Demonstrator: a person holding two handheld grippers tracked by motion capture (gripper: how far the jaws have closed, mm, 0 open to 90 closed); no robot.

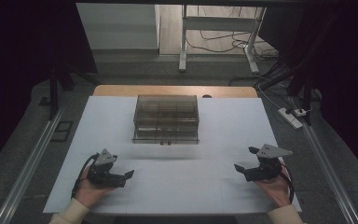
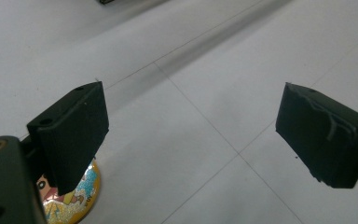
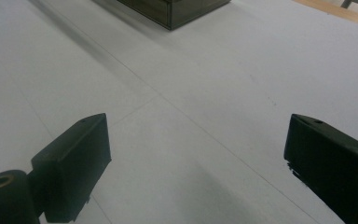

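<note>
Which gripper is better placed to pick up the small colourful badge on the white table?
Left, probably. The left gripper is open, and the badge lies on the table just beside its near finger. The right gripper is open too, but far across the table.

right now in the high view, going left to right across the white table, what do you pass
left gripper → clear drawer box → right gripper

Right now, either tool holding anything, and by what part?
Nothing held. Left tool and right tool are both open and empty above the white table.
</note>
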